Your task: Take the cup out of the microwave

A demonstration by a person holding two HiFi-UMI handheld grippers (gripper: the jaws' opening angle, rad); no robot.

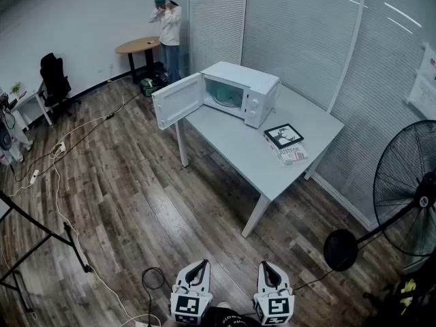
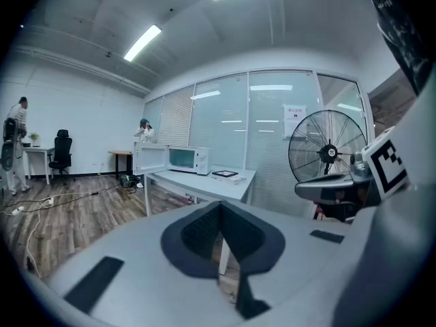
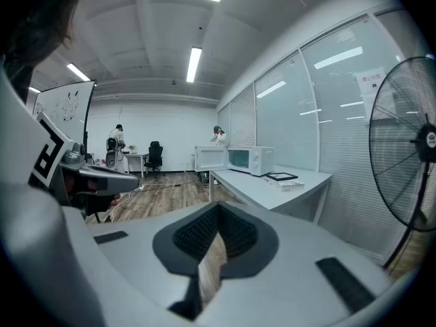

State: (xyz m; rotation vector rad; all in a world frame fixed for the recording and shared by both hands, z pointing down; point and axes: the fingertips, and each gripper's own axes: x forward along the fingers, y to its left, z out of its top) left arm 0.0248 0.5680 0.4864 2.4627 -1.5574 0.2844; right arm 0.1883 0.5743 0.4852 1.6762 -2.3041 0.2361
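Observation:
A white microwave (image 1: 245,90) stands at the far end of a grey table (image 1: 252,155) with its door (image 1: 178,101) swung open to the left. Its cavity looks pale green, and I cannot make out a cup inside. The microwave (image 2: 184,159) is small and distant in the left gripper view, and the microwave (image 3: 248,161) is just as far off in the right gripper view. My left gripper (image 1: 199,266) and right gripper (image 1: 268,267) are side by side at the bottom edge, well short of the table. Both are shut and hold nothing: left gripper (image 2: 219,213), right gripper (image 3: 218,213).
Two books (image 1: 286,144) lie on the table right of the microwave. A large standing fan (image 1: 409,189) is at the right, with a black round stand (image 1: 340,249) near it. Cables (image 1: 61,182) cross the wood floor. A person (image 1: 167,26) stands by a round table (image 1: 139,45).

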